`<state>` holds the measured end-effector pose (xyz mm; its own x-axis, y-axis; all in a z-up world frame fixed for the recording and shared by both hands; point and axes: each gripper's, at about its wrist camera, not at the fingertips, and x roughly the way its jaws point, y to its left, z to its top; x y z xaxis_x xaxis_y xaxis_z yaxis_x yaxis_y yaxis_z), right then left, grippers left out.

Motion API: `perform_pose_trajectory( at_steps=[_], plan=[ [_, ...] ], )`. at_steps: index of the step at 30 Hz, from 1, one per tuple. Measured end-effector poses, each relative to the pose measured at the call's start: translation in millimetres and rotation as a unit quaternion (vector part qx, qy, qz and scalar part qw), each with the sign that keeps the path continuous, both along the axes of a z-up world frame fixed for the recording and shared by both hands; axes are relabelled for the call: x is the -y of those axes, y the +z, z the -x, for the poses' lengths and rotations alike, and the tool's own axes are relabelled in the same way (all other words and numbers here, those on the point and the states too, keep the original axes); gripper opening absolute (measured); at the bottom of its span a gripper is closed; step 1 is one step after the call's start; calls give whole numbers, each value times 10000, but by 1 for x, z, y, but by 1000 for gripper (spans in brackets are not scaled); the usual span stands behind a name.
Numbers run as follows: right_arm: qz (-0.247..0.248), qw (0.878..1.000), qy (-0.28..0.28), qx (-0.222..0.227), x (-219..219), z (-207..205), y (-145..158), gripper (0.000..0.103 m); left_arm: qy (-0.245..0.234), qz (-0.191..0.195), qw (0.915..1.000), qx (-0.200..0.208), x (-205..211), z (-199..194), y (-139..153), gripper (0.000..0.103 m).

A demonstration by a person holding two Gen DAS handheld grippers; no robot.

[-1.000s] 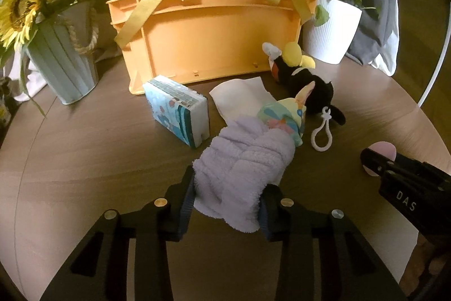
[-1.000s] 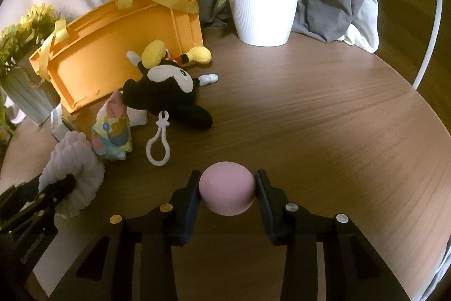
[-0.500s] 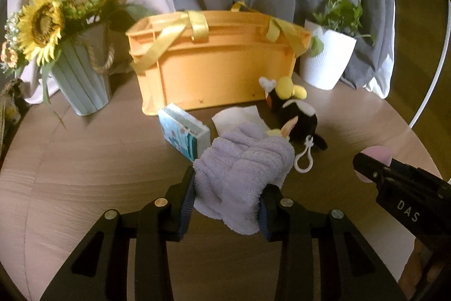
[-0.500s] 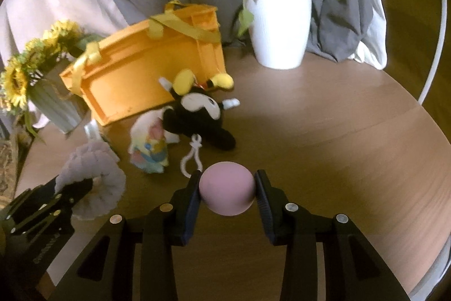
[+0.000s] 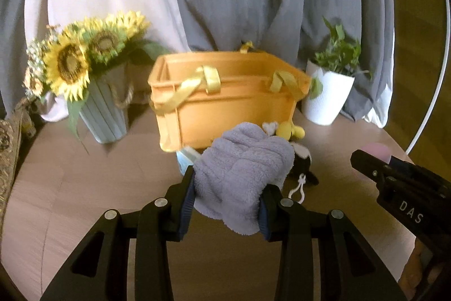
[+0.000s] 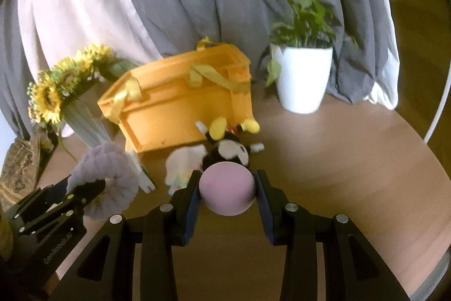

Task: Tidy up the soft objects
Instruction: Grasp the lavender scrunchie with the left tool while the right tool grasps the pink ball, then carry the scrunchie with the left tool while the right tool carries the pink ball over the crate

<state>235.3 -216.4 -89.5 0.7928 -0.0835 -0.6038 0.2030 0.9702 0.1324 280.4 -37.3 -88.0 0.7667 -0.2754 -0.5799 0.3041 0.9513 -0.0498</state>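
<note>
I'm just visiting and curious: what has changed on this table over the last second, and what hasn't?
Both grippers have risen from the table. The left gripper lifted the purple towel; the right gripper lifted the pink ball. Both grips stayed shut. The orange basket, black plush toy, sunflowers and potted plant stayed put.

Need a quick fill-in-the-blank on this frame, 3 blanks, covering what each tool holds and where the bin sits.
1. The left tool is shut on a lavender fluffy ____.
2. The right tool grips a ____ ball.
3. The orange bin stands between the sunflower vase and the white ____ pot.

Missing words: towel; pink; plant
</note>
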Motion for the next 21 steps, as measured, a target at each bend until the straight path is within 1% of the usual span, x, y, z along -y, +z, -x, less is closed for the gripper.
perform_pose_trajectory(
  at_steps=[7,14,21],
  plan=[
    [80,9991,157,383,-5,-5,26,39,137,81,9993,338,-4,1,26,37],
    [263,9958,298,830,-9,-10,51,39,281,148,9971,690,-7,-3,51,37],
    [271,9924,437,1119,-11,-24,69,39,391,160,9947,941,-9,-12,69,37]
  ],
)
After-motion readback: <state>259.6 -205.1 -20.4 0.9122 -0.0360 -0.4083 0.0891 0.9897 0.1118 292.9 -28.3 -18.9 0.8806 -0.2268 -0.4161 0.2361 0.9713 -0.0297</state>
